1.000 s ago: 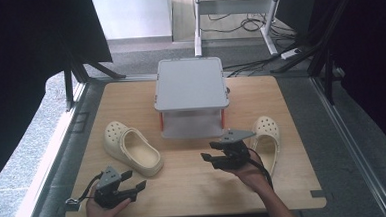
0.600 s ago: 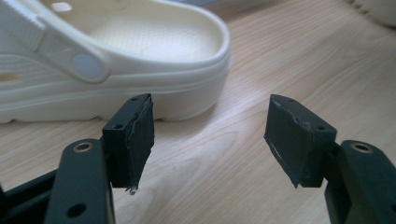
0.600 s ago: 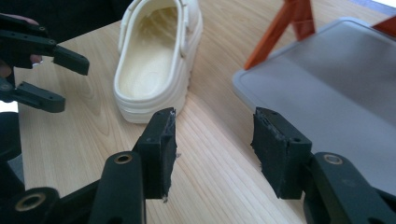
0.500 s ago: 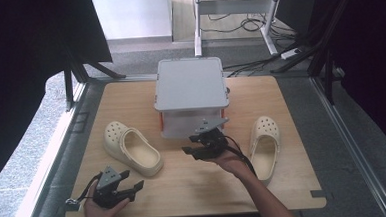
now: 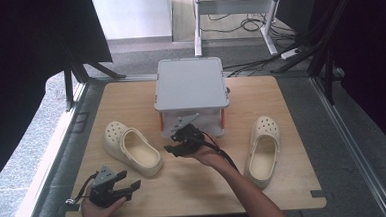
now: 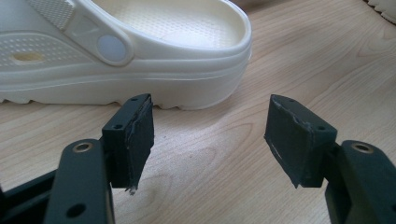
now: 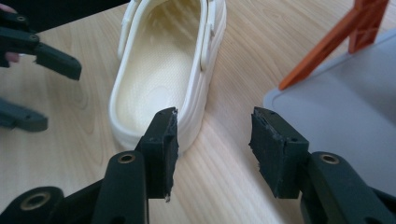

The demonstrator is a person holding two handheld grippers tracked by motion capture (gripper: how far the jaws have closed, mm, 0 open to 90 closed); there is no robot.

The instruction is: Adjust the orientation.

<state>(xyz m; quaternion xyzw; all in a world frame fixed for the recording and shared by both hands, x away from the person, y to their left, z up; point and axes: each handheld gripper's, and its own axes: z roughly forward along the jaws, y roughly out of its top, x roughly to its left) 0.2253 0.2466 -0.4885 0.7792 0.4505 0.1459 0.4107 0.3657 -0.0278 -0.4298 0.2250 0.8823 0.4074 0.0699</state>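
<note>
On the wooden tabletop (image 5: 130, 101) the left clog (image 5: 132, 147) lay toe away, heel nearest. The right gripper (image 5: 179, 145), jaws wide and lately narrowing on nothing, faced its heel and was probably nearer than the wide-jawed left gripper (image 5: 127, 188).

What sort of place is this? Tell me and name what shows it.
Probably a lab or workshop recording station, not a home: a wooden table boxed in by black curtains, a metal frame with loose cables on grey carpet behind, and handheld grippers working beside cream clogs.

Cream clog (image 5: 133, 150) lies upright, left of the grey box (image 5: 191, 91).
</note>
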